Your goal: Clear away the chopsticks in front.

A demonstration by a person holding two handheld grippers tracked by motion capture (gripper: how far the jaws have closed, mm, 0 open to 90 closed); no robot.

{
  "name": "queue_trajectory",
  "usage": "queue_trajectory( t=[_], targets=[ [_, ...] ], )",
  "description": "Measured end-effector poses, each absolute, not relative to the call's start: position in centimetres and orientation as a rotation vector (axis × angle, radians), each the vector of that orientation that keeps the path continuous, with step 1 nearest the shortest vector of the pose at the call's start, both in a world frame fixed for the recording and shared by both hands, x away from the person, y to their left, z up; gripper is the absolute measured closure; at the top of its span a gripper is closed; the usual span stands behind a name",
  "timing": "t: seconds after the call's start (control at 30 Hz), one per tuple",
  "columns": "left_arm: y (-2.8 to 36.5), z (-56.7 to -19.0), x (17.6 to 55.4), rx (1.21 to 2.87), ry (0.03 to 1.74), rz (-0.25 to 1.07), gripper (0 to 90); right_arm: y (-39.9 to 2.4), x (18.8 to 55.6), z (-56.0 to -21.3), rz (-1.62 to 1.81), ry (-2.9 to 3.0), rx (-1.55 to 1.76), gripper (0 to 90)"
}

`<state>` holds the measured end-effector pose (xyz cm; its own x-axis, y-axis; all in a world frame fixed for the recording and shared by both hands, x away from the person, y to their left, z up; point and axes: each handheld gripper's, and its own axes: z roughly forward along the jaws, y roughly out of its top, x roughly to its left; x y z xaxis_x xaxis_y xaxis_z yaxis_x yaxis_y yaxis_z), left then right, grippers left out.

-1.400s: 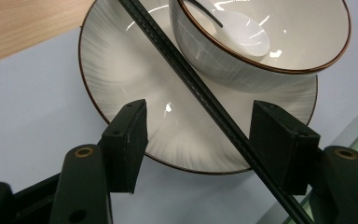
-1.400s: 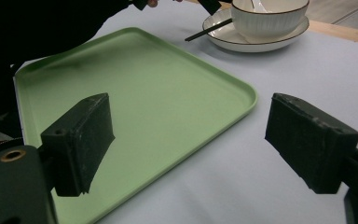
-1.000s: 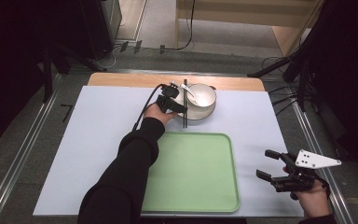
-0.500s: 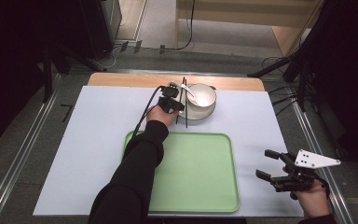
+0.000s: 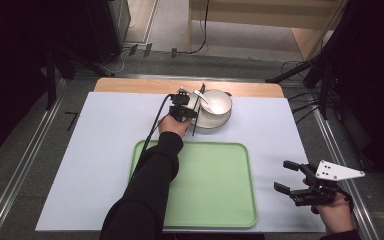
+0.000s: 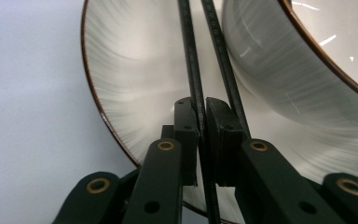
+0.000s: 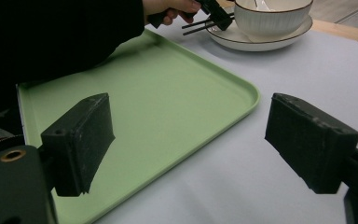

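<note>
A pair of black chopsticks [image 5: 198,111] lies across the rim of a white plate [image 5: 206,123], beside the white ribbed bowl [image 5: 216,102] that stands on it. My left gripper [image 5: 193,113] is shut on the chopsticks; its jaws have just been closing. In the left gripper view both sticks [image 6: 193,70] run between the pressed pads [image 6: 186,126], over the plate [image 6: 135,70] and next to the bowl [image 6: 284,70]. A white spoon [image 5: 203,98] rests in the bowl. My right gripper [image 5: 282,175] hovers open with nothing in it at the table's near right, right of the green tray [image 5: 215,200].
The green tray [image 7: 168,93] lies bare in the middle front of the white table cover. Bowl [image 7: 270,16] and plate [image 7: 242,42] stand beyond its far edge. The table's wooden back edge [image 5: 130,85] runs behind them. A cable [image 5: 155,127] trails from the left gripper.
The left gripper's jaws have come together on the chopsticks at the plate. The left hand has barely shifted. The right gripper has stayed where it was.
</note>
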<state>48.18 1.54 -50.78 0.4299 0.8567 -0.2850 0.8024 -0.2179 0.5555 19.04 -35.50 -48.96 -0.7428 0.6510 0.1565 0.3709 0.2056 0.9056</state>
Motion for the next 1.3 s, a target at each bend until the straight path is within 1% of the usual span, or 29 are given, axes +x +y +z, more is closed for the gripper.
queue_trajectory(
  t=[0.2,0.33,0.4,0.57,0.83,0.97,1.3],
  targets=[
    [1.7,-50.6,48.2,2.044,1.401,0.111,85.8,-35.6,19.0,-49.0,1.553,2.217,0.976,15.5],
    [2.2,-49.8,48.1,2.021,1.387,0.098,85.8,-35.6,19.0,-48.9,1.551,2.216,0.974,15.5],
    [2.6,-49.3,48.0,2.024,1.377,0.115,85.8,-35.6,18.9,-48.9,1.556,2.21,0.963,15.6],
    [4.4,-48.2,48.0,2.001,1.382,0.093,85.8,-35.6,18.8,-48.8,1.556,2.204,0.953,15.5],
    [8.0,-47.1,47.0,2.036,1.382,0.096,85.8,-35.5,18.8,-48.8,1.547,2.216,0.954,15.5],
    [10.0,-46.9,45.8,2.017,1.386,0.088,85.7,-35.4,18.8,-48.8,1.543,2.219,0.957,15.5],
    [14.0,-47.1,41.0,2.019,1.359,0.088,85.7,-35.3,18.7,-48.8,1.529,2.23,0.946,15.5]
  ],
)
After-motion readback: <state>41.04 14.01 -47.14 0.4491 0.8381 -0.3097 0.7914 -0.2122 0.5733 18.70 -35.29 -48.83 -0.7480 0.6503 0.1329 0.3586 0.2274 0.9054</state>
